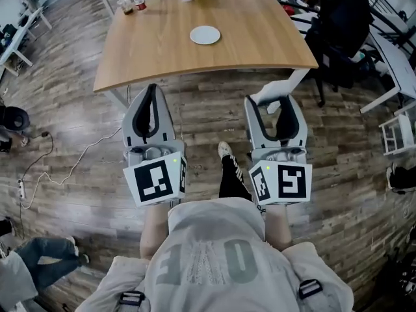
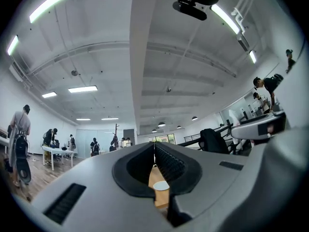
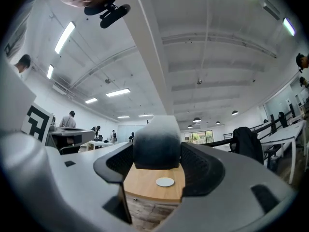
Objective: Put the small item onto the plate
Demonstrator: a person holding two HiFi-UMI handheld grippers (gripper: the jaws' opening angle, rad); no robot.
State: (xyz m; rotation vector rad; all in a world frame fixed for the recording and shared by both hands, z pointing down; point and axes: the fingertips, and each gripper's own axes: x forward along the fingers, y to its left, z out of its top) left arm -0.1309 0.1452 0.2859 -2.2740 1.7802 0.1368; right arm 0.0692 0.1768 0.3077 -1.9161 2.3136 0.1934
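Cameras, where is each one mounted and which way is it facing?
Head view: on the head, steeply down at table and plate; shows shirt, leg, left gripper, right gripper.
Left gripper view: rides that gripper, forward along shut jaws.
Right gripper view: rides that gripper, along jaws clamping the small item.
Shared: both gripper views see the plate ahead.
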